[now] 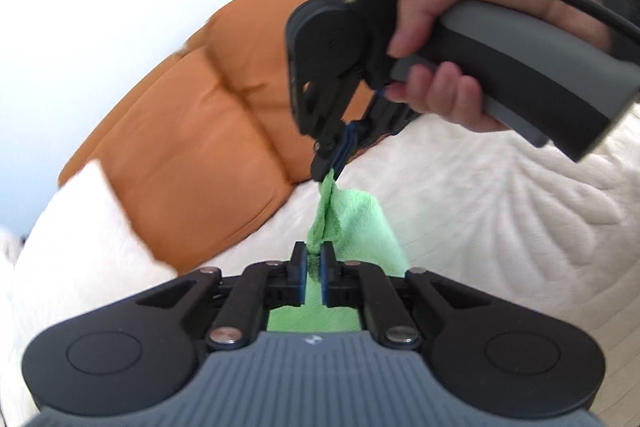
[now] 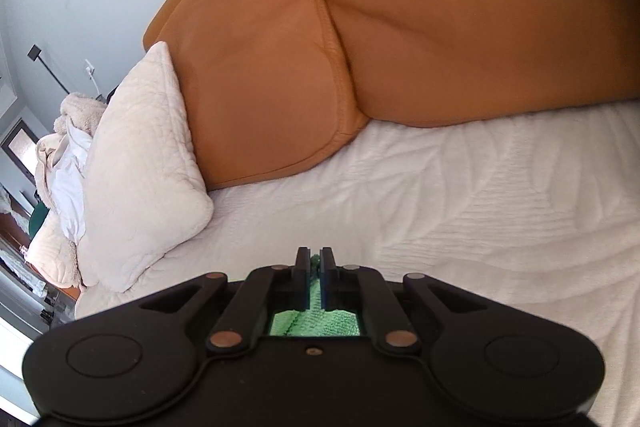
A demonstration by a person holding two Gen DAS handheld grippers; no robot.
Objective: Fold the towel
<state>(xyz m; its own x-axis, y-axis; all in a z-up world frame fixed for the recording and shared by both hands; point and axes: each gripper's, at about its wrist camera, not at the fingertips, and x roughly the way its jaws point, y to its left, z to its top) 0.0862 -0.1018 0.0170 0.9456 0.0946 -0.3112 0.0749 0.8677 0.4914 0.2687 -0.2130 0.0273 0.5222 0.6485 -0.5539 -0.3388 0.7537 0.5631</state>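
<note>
One cream pillow (image 2: 140,163) is leaning at the left against one orange headboard (image 2: 400,27). Only the left wrist view is showing both grippers: the left gripper (image 1: 314,267) is pinching one green towel (image 1: 352,223) above the white bedspread (image 1: 500,207), and the right gripper (image 1: 329,173), gripped by a hand (image 1: 452,59), is pinching its other corner. The right wrist view is showing just its own jaws nipping green cloth.

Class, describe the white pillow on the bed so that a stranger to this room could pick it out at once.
Start at the big orange padded headboard above the white bedspread. At its left end a square quilted white pillow leans upright against it. Unlike the rumpled heap of bedding behind it, it is smooth-edged and stitched in a pattern.
</note>
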